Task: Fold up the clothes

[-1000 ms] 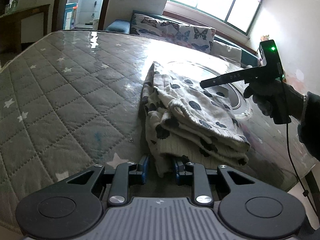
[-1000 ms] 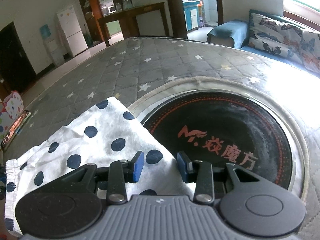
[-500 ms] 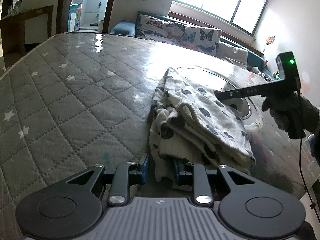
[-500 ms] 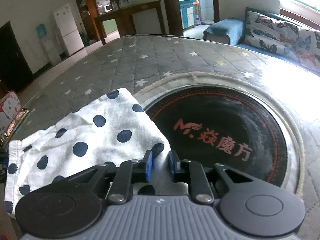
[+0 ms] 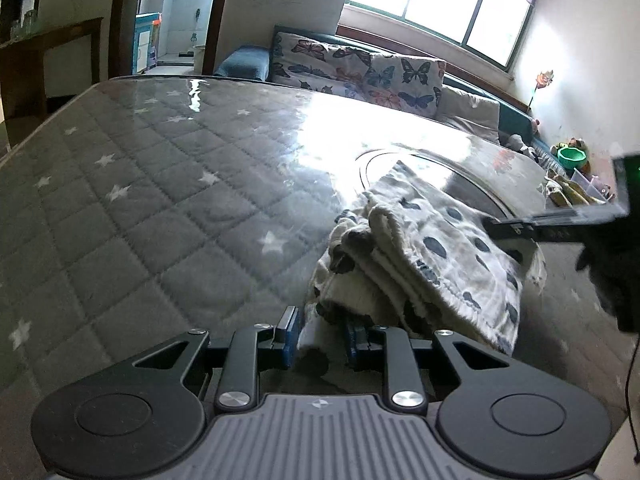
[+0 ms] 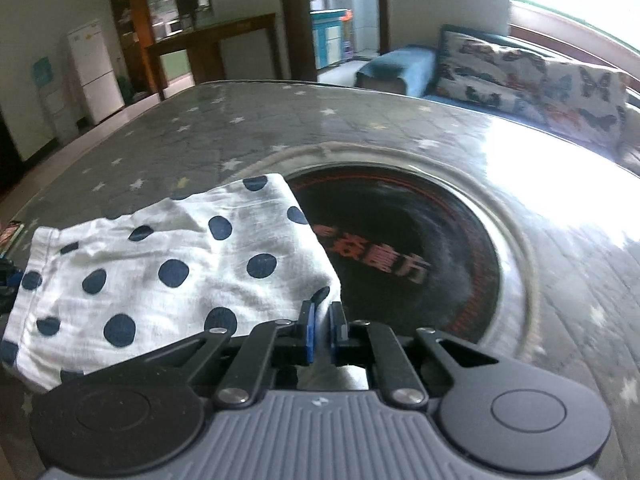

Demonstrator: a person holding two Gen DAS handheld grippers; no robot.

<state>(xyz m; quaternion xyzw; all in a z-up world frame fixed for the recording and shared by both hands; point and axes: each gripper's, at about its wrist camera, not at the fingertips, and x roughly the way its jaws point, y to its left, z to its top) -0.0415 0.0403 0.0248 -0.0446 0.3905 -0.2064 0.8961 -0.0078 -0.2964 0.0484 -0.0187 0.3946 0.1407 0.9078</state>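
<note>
A white garment with dark polka dots (image 5: 432,256) lies folded in several layers on the grey star-quilted mattress (image 5: 160,200). My left gripper (image 5: 320,334) stands at its near corner, jaws apart with a fold of cloth between the blue pads. In the right wrist view the garment (image 6: 168,264) lies left of centre. My right gripper (image 6: 321,330) is shut on its near right corner. That gripper shows from the side in the left wrist view (image 5: 520,230), over the garment's far side.
A round black logo patch (image 6: 400,248) on the mattress lies right beside the garment. A sofa with butterfly cushions (image 5: 360,68) stands behind the mattress. A wooden table (image 6: 212,44) and a white fridge (image 6: 94,72) stand farther off.
My right gripper has closed from open onto the garment's corner. The left gripper has shifted left, so the garment sits further right in its view; its jaws stand somewhat wider.
</note>
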